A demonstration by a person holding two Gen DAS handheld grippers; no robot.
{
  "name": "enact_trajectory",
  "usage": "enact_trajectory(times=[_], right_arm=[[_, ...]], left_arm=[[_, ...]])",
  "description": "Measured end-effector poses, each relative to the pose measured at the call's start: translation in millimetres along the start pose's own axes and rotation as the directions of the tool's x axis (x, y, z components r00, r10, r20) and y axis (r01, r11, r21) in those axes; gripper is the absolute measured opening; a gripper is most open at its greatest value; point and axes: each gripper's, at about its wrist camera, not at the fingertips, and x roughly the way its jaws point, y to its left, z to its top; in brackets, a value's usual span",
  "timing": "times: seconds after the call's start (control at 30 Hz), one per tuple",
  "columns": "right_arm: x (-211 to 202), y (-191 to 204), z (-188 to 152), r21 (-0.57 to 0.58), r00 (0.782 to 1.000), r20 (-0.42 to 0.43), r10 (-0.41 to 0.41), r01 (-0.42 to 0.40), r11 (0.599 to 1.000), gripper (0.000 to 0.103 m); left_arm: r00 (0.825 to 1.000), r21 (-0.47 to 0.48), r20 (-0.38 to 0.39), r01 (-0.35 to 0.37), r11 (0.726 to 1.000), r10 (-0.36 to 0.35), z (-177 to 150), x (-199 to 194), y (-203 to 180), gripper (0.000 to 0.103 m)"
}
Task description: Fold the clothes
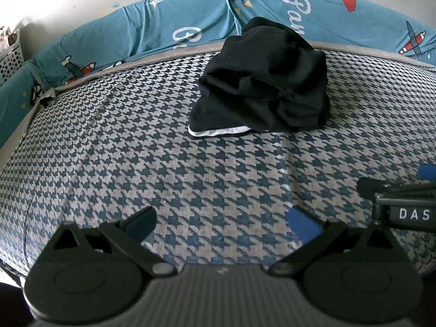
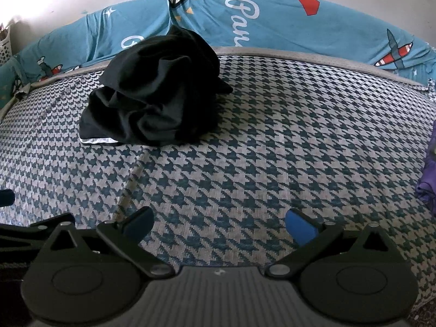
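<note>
Black cloth lies in one crumpled heap: a single black garment [image 1: 263, 81] with a thin white stripe along its lower hem, resting on the houndstooth cover [image 1: 136, 141] toward the far side of the bed. It is not folded; the fabric is bunched up in several soft ridges. In the right wrist view the same garment [image 2: 155, 92] sits to the left of centre, and its top reaches up in front of the teal sheet [image 2: 272, 27].

There are two grippers. The left gripper [image 1: 223, 222] hangs low over the patterned cover with its jaws wide apart and nothing between them; each of its two fingers carries one blue pad. The right gripper [image 2: 219, 224] is in the same state, jaws spread wide and empty, over bare houndstooth fabric. Both are well apart from the garment. In the left wrist view a part of the right gripper shows at the right edge, with white letters "DAS" on it.

Behind the cover runs one teal sheet [image 1: 163, 27] printed with white script, airplanes and small red and yellow shapes. One white perforated basket [image 1: 9, 54] stands at the far left beside the wall. One purple cloth [image 2: 429, 174] lies at the right edge in the right wrist view.
</note>
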Motion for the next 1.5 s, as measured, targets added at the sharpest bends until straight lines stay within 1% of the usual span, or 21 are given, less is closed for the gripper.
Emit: enact_trajectory(times=[1.5], right_arm=[[2.9,0.8,-1.3,-0.014,1.0,-0.004,-0.004,0.004,1.0,0.103]], left_arm=[[1.0,-0.008,-0.016,0.018,1.0,-0.018,-2.1,2.9,2.5,0.103]])
